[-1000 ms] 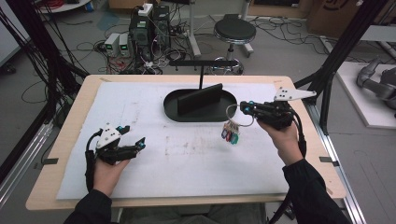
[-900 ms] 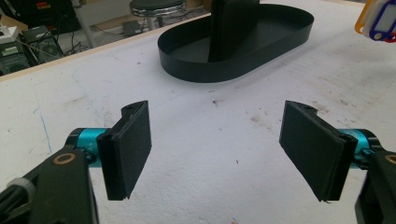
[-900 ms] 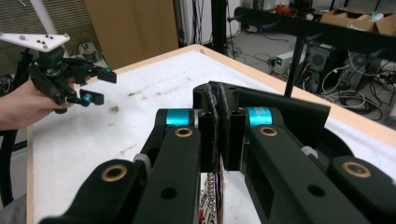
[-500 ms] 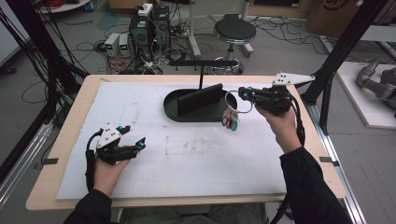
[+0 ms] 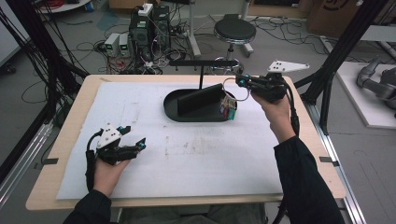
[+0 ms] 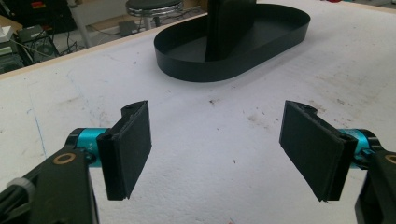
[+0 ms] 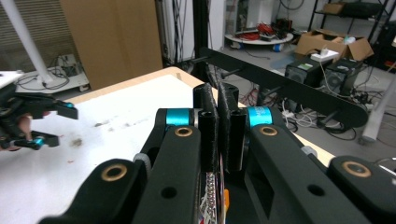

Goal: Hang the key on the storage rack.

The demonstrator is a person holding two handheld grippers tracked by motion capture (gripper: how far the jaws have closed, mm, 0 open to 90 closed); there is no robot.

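The right gripper (image 5: 241, 83), clamped on the key ring (image 5: 232, 88) with its hanging bunch of keys (image 5: 228, 107), now sits farther back and higher than before, the keys having travelled from over the white mat (image 5: 187, 154) to the black tray's (image 5: 196, 114) right end.

1. Left gripper (image 5: 135, 145) – black body, blue anodised collars, grey three-cornered plate, flat black pads (image 6: 133, 144).
2. Right gripper (image 5: 239, 82) – black linkage arms with brass-coloured pivot screws, trailing black cable.
3. Dark sleeves on both forearms.
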